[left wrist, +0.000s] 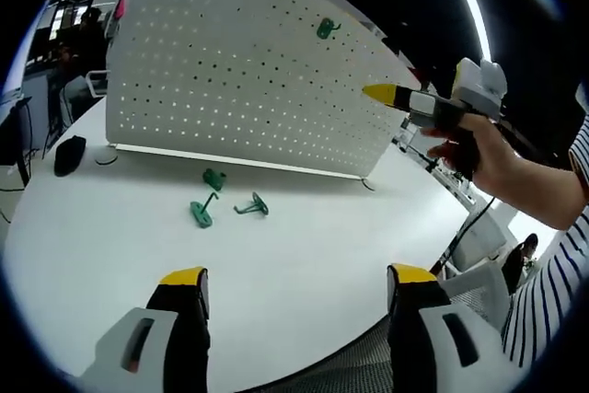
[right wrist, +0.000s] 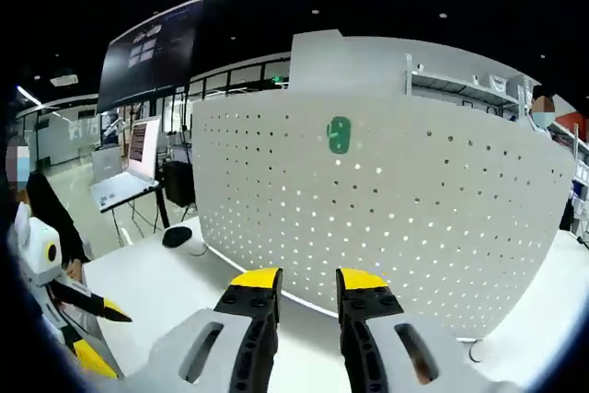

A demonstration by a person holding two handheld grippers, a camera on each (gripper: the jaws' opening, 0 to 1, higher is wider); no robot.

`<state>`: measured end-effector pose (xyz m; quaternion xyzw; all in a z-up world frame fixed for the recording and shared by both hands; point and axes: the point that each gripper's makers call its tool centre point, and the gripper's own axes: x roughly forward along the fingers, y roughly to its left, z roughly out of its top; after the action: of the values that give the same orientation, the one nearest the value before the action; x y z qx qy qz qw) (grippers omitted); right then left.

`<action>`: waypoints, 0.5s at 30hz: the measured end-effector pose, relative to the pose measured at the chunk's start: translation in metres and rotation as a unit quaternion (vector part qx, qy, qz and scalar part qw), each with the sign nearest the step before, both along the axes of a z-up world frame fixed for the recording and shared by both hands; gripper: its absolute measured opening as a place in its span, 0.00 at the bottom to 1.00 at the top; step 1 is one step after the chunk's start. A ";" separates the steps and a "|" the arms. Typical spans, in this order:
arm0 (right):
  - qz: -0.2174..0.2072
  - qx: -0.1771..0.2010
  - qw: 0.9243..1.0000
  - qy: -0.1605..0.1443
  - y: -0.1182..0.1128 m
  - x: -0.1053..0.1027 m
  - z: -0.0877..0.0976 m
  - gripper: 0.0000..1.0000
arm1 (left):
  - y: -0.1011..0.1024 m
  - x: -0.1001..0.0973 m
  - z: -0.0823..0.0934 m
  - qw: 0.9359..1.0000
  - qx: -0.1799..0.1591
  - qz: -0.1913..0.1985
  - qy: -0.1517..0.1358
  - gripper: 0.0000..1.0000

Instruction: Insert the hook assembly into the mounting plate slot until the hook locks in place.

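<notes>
A white pegboard mounting plate (left wrist: 230, 80) stands upright on the round white table (left wrist: 92, 255). One green hook (left wrist: 325, 28) hangs near its top edge. Three loose green hooks lie on the table in front of it (left wrist: 214, 178), (left wrist: 202, 212), (left wrist: 252, 205). My left gripper (left wrist: 298, 278) is open and holds nothing, well short of the loose hooks. My right gripper (left wrist: 405, 97), held in a hand, hovers by the plate's right end. In the right gripper view my right gripper (right wrist: 308, 280) faces the plate (right wrist: 414, 227) below the mounted hook (right wrist: 339, 134), its jaws a narrow gap apart with nothing between.
A black mouse (left wrist: 69, 154) and a thin cable lie at the plate's left end. A mesh chair (left wrist: 479, 292) stands past the table's near right edge. A laptop on a stand (right wrist: 124, 181) and office desks sit behind.
</notes>
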<state>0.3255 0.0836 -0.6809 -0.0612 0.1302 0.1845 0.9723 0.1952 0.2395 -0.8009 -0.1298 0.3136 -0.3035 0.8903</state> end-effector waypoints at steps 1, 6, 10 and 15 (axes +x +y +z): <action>0.004 -0.001 1.000 0.009 0.001 -0.005 -0.007 0.21 | 0.000 0.000 0.000 1.000 0.000 0.000 0.002 0.83; 0.019 -0.007 0.999 0.041 0.004 -0.026 -0.033 0.21 | -0.003 -0.001 -0.004 1.000 0.014 -0.007 0.007 0.82; 0.030 -0.009 0.997 0.075 0.005 -0.044 -0.055 0.21 | -0.008 -0.001 -0.006 1.000 0.022 -0.015 0.014 0.82; 0.049 -0.030 0.992 0.109 0.007 -0.063 -0.082 0.21 | -0.009 -0.001 -0.012 0.997 0.060 -0.038 0.018 0.83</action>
<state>0.2628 0.0902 -0.7632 -0.0766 0.2374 0.2334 0.9398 0.1937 0.2305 -0.8131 -0.0693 0.3518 -0.3149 0.8788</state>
